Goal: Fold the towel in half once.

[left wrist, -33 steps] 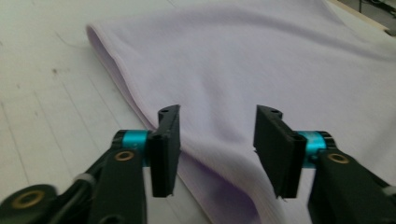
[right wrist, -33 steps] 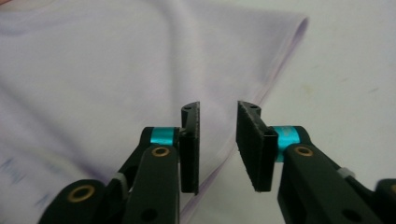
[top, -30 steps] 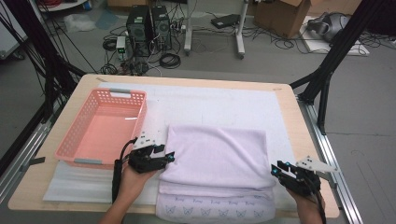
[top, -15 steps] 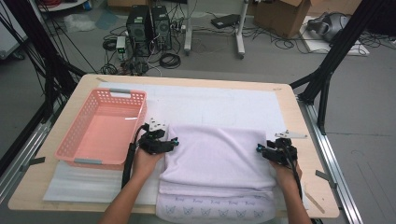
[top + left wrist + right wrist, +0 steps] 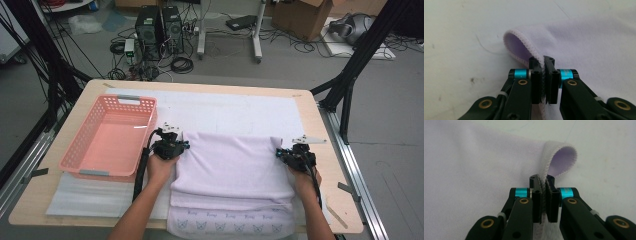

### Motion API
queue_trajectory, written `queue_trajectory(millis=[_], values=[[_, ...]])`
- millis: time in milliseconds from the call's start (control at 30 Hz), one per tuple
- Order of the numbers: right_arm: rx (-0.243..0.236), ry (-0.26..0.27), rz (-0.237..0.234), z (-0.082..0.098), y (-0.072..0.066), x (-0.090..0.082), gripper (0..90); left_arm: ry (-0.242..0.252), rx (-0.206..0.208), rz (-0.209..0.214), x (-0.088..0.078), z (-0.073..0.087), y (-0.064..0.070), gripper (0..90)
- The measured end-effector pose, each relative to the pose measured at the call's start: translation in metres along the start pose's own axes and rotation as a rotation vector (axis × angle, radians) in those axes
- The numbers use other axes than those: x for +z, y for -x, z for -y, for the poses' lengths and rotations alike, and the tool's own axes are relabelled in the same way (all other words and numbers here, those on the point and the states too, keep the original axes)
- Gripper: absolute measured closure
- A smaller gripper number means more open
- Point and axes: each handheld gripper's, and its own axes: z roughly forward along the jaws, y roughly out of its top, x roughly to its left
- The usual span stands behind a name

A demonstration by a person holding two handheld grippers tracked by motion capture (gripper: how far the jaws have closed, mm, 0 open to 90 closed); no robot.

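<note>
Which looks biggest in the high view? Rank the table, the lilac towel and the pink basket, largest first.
1. Table
2. Lilac towel
3. Pink basket
The towel's footprint clearly exceeds the basket's.

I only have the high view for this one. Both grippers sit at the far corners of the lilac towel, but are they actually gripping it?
Observer: Yes. The left gripper has its jaws shut on the stitched hem of the lilac towel.
Operator: And the other one?
Observer: The right gripper is likewise shut on the hem, and the corner curls up in a loop just beyond its jaws.
Operator: Is the left corner lying flat?
Observer: No, it curls in a loop too, above the white mat.
</note>
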Motion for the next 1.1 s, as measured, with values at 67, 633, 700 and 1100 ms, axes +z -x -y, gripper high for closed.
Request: queue_trajectory(millis=[67,633,700,1100], values=[[0.012,0.027,0.005,-0.006,0.003,0.003,86.1,0.017,-0.001,-0.014,0.002,-0.008,-0.002,85.4],[0.041,0.071,0.086,-0.070,0.035,0.053,86.0,0.124,-0.040,-0.080,0.047,-0.057,-0.036,85.4],[0.046,0.081,0.093,-0.072,0.036,0.058,85.9,0.118,-0.064,-0.073,0.050,-0.058,-0.040,85.4],[0.070,0.113,0.108,-0.072,0.029,0.040,60.6,0.114,-0.068,0.006,0.030,-0.060,-0.032,45.6]])
